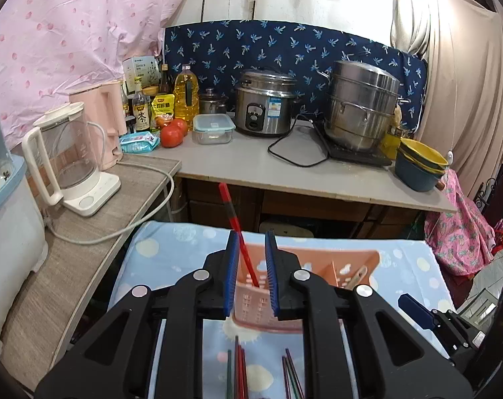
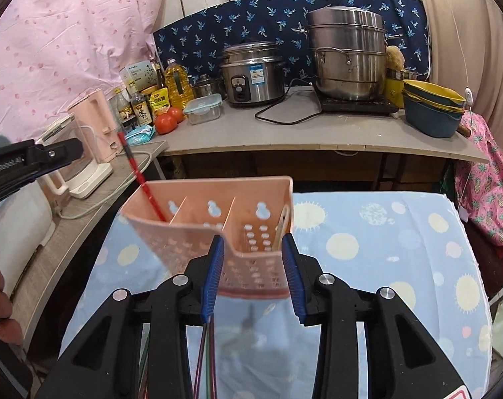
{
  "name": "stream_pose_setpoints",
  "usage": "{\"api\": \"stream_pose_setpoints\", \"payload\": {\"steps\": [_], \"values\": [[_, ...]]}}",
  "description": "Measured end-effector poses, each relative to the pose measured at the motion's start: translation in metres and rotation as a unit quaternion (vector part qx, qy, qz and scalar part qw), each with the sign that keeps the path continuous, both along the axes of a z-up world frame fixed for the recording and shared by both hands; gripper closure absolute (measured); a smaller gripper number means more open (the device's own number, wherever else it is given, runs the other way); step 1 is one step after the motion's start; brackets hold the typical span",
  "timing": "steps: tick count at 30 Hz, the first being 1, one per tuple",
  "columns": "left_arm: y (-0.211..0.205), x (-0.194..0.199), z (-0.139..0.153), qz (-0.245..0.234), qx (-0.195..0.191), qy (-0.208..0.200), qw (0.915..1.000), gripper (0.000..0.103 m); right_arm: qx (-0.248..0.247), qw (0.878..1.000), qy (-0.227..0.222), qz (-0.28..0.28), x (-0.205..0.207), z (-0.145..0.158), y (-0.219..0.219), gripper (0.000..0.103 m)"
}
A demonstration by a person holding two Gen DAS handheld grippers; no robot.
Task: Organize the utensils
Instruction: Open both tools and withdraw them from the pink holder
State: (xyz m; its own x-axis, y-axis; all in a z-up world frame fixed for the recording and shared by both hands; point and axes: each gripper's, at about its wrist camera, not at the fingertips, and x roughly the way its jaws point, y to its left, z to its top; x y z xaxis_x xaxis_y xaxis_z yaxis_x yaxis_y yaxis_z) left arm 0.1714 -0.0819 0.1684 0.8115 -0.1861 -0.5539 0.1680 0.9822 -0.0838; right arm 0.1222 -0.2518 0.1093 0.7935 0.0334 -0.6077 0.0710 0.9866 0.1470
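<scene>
My left gripper stands slightly open around the red chopstick, which leans in the pink caddy's left-end compartment. Only my right view shows the right gripper half open, straddling the caddy's near corner; whether it grips, I cannot tell.

We see each hand-held gripper built of matte black plastic links with round silver rivets at the joints; the left hand-held gripper and the right hand-held gripper both carry ribbed blue pads on their fingers. White lettering marks the left one's side.
</scene>
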Motion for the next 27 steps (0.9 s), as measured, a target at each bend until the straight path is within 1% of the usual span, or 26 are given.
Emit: {"api": "stream_pose_setpoints", "payload": {"steps": [6, 9, 17, 24, 27], "values": [[0.005, -0.032, -0.016, 0.0, 0.006, 0.02, 0.9998, 0.087, 0.006, 1.0, 0.011, 0.008, -0.042, -0.005, 0.01, 0.068], [0.008, -0.051, -0.029, 0.001, 0.012, 0.034, 0.9993, 0.087, 0.002, 1.0, 0.019, 0.011, -0.063, -0.011, 0.014, 0.068], [0.015, -0.096, -0.075, 0.0, 0.024, 0.086, 0.996, 0.087, 0.003, 0.998, 0.06, 0.021, -0.119, -0.042, 0.024, 0.068], [0.018, -0.128, -0.114, -0.004, 0.04, 0.126, 0.9912, 0.087, 0.003, 0.995, 0.093, 0.027, -0.149, -0.069, 0.032, 0.068], [0.02, -0.139, -0.127, -0.004, 0.041, 0.142, 0.989, 0.087, 0.001, 0.994, 0.105, 0.033, -0.158, -0.079, 0.037, 0.068]]}}
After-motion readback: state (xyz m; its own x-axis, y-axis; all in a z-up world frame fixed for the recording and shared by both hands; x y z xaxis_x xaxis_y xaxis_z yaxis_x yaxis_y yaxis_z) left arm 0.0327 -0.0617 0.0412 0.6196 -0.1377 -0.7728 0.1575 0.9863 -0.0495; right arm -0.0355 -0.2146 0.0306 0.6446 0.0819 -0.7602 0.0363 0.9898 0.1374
